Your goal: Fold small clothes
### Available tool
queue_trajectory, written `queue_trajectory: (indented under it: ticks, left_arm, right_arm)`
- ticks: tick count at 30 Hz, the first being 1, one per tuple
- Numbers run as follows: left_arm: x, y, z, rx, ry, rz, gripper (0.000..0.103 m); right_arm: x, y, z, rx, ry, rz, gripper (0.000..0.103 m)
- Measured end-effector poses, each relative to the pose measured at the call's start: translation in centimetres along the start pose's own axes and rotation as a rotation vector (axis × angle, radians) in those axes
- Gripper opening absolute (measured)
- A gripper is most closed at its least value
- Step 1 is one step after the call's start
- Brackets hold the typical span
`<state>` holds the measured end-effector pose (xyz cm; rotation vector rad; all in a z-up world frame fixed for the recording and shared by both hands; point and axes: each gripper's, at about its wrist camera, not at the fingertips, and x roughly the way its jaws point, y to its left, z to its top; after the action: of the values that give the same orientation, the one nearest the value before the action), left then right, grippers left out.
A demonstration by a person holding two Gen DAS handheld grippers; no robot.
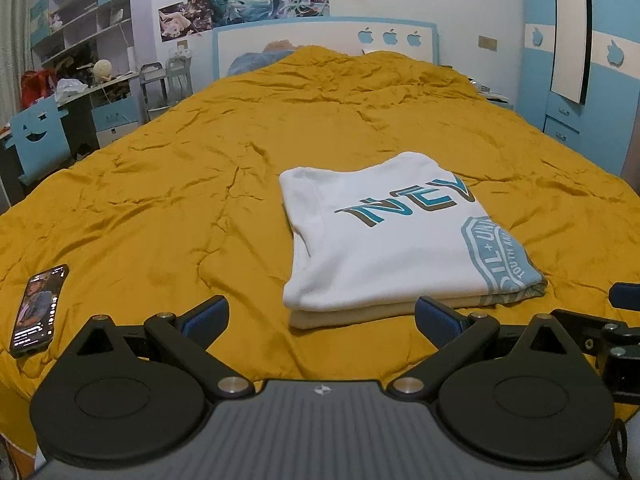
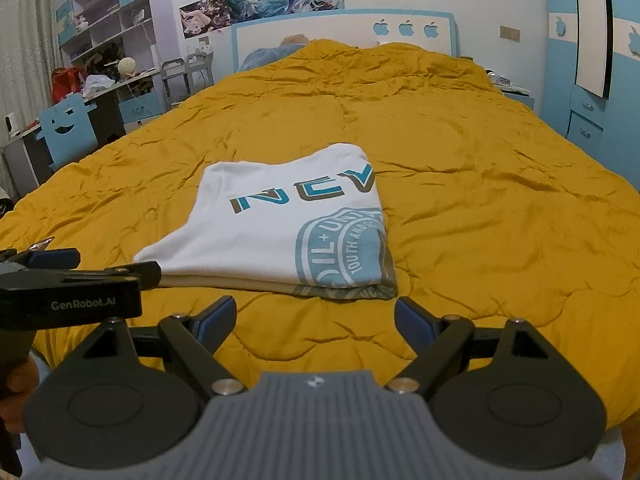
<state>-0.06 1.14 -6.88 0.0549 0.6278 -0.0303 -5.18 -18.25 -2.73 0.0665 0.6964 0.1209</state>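
White shirt (image 1: 384, 240) lying on the yellow bedspread (image 1: 200, 184), folded into a compact rectangle, printed lettering and round badge facing up; layered edges stacked at the near side, fold running down the right edge; a thin beige layer peeking out under the near edge.

Left claw (image 1: 322, 318) spread wide, nothing held, hanging just short of the shirt's near edge; right pad (image 1: 434, 320) close to the near edge, contact not clear. Right claw (image 2: 316, 316) likewise wide open and empty, poised just before the near right corner of the shirt; left claw's body crossing the left side of that view.

Judged nearly done or done: one more fold possible, otherwise only tidying. If folding again: pinch all layers at the two near corners together, not the top sheet alone; lift low, carry straight toward the far edge, set down with edges matched; avoid snagging the bedspread underneath, soft and wrinkled, likely to bunch. If leaving it: press the near edge flat, square up the peeking under-layer.

Phone (image 1: 38, 312) lying screen-lit on the bedspread well to the left, apart from the shirt; best kept clear of any sweep.

Containers: none on the bed; shelves (image 1: 80, 12) and a cluttered tabletop (image 1: 100, 84) at far left holding assorted items, too small to tell apart; cupboard drawers (image 1: 562, 120) at far right closed, contents hidden.
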Motion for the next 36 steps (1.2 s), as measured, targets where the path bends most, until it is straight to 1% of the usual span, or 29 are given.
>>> queue_trajectory:
  ticks: [36]
  left_arm:
    - [-0.02,0.58,0.08,0.01,0.013,-0.001,0.103]
  right_arm:
    - [0.3,0.14,0.03,-0.001,0.015,0.004,0.082]
